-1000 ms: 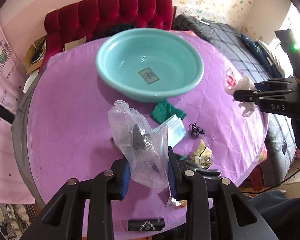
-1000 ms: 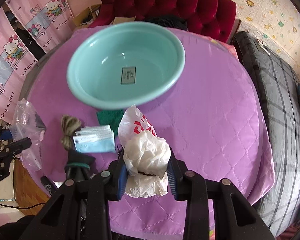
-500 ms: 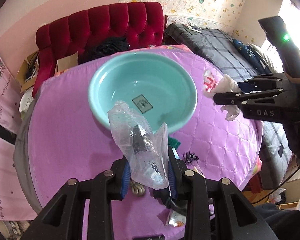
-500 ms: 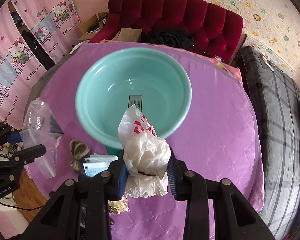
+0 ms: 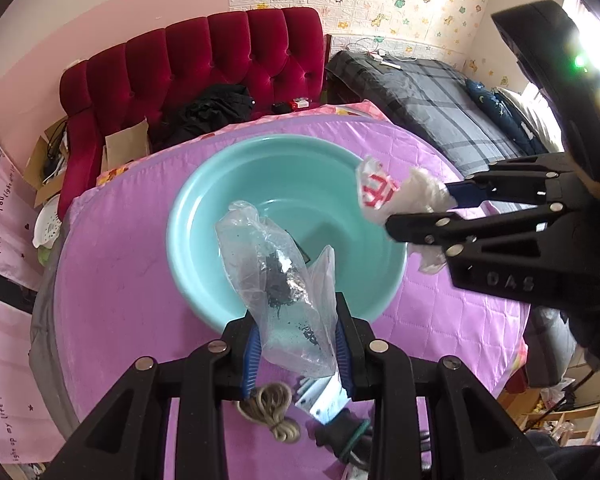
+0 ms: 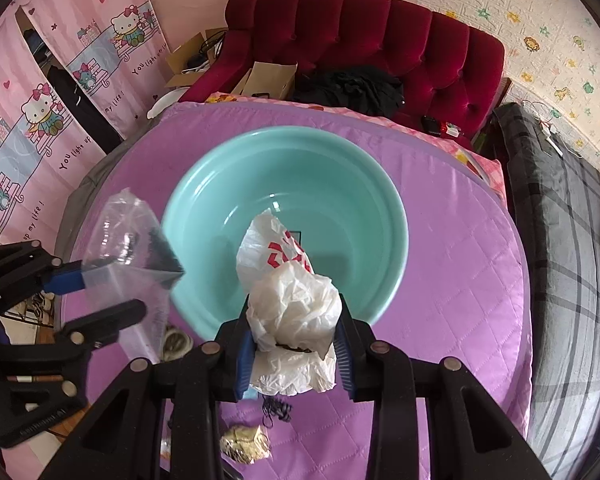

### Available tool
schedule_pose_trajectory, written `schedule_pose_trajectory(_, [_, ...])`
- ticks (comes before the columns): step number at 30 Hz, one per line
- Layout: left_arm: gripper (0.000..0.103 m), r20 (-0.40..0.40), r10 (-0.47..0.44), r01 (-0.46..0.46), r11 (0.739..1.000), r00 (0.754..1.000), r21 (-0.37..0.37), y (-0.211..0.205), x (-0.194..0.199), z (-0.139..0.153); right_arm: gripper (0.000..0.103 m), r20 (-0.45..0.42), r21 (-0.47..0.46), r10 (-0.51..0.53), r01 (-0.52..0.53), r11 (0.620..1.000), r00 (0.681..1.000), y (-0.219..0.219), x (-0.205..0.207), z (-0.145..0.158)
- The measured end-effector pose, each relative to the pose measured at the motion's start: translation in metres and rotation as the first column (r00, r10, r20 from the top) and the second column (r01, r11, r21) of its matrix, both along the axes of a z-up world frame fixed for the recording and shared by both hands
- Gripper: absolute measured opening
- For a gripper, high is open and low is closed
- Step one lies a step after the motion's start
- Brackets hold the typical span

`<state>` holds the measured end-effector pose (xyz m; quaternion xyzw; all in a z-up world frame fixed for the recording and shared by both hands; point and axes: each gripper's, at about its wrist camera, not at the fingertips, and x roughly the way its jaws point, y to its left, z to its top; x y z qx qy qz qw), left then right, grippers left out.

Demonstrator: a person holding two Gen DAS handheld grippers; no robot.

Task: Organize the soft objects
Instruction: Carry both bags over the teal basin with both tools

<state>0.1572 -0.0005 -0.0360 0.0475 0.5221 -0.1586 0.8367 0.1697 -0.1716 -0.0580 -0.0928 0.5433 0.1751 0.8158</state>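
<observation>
1. Step in hand, as I judge it: both bags are being carried to the teal basin (image 5: 204,204) for dropping in; nothing soft lies in the basin yet, only a small dark label on its floor

2. The left gripper (image 5: 296,344) has its jaws closed onto the lower part of a clear plastic bag (image 5: 276,272) with dark bits inside; the bag stands up ahead of the fingertips, over the near rim of the basin

3. The right gripper (image 6: 294,344) is clamped on a crumpled white plastic bag (image 6: 294,304) with red print, which bulges up between the blue pads, its tip ahead over the basin's near side

4. Next move, likely: push each gripper a little further forward so the bags hang over the basin's middle, then open the jaws; thin plastic may cling to the pads

5. Pose: both grippers point forward and downward at the basin, side by side, the right one reaching in from the left gripper's right

6. Below the left gripper lie a coil of twine (image 5: 270,410) and a packet on the purple tablecloth (image 5: 112,280), not yet gathered
</observation>
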Motion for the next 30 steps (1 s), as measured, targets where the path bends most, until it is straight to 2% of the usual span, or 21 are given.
schedule_pose_trajectory(12, [0.034,-0.042,0.022,-0.021,1.000,0.999,0.007,-0.009,0.047,-0.031,0.037,-0.028,0.037,-0.040,0.041,0.998,0.999,0.010,0.044,-0.017])
schedule_pose_trajectory(24, [0.034,-0.074,0.039,-0.036,0.998,0.997,0.051,-0.011,0.081,-0.071,0.037,-0.053,0.037,-0.095,0.097,0.995,0.994,0.011,0.079,-0.054])
schedule_pose_trajectory(30, [0.034,-0.093,0.042,-0.037,0.998,0.995,0.048,-0.012,0.094,-0.090,0.038,-0.081,0.030,-0.103,0.106,0.994,0.991,0.013,0.094,-0.076])
